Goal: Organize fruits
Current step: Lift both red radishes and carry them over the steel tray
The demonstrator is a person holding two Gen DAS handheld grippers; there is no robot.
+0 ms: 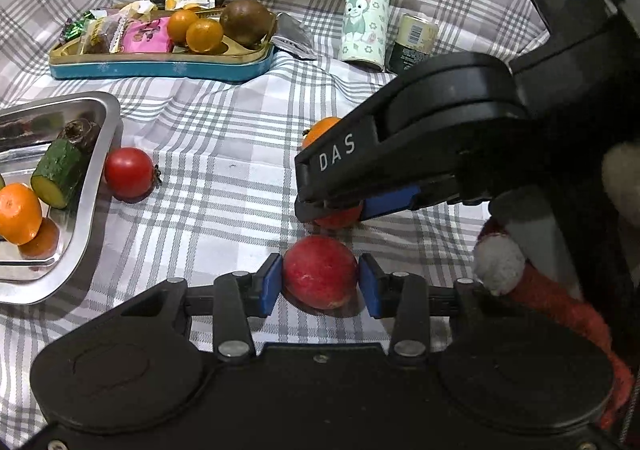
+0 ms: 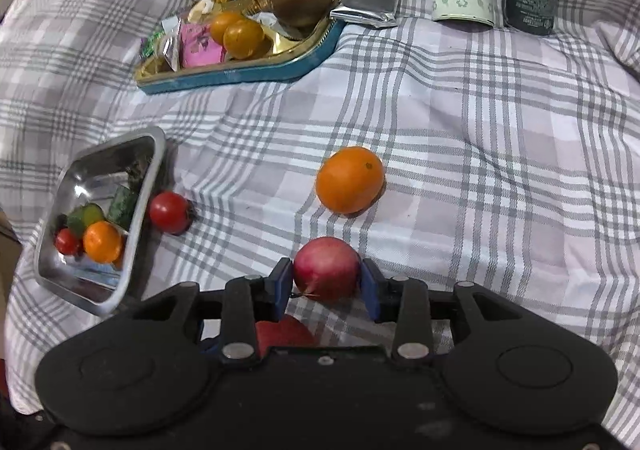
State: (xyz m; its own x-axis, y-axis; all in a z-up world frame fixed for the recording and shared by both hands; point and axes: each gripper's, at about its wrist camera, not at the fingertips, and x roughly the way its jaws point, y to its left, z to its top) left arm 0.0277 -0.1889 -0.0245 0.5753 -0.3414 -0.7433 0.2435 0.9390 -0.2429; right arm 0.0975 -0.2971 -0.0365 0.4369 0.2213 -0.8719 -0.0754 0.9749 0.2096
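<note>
Fruit is split between a tray and the cloth. At far left sits a shallow stainless-steel tray [image 1: 96, 178] holding a cut piece of green cucumber [image 1: 60, 170] and a small orange mandarin [image 1: 18, 212]. It looks like the collecting place for the loose pieces. A small red tomato [image 1: 129, 172] lies on the grey-checked cloth [image 1: 224, 154], right against the tray's outer wall and not yet inside.

Behind, well apart from the tray, a blue-sided metal tin [image 1: 160, 68] carries wrapped snacks, two more mandarins and a brown round fruit (probably not part of this sorting, judging by the mix).

In the middle, the left gripper [image 1: 320, 282] points down at the cloth with its blue pads [image 1: 272, 284] flanking a red round smooth-skinned fruit [image 1: 320, 270]. The pads sit at the fruit's widest part, low enough to catch it squarely. One pad looks to be touching; whether both press, I cannot tell.

Just beyond it the right gripper [image 2: 326, 286] is clamped on a second, darker red round fruit [image 2: 326, 268], which seems to rest at cloth level. Each hand thus has its own fruit, likely so both can go to the tray together.

Further right and back, a large orange citrus fruit [image 2: 349, 179] waits alone on the cloth. At the far right edge stand a pale cartoon-printed bottle [image 1: 366, 18] and a dark-labelled can [image 1: 414, 42], clear of the work.
</note>
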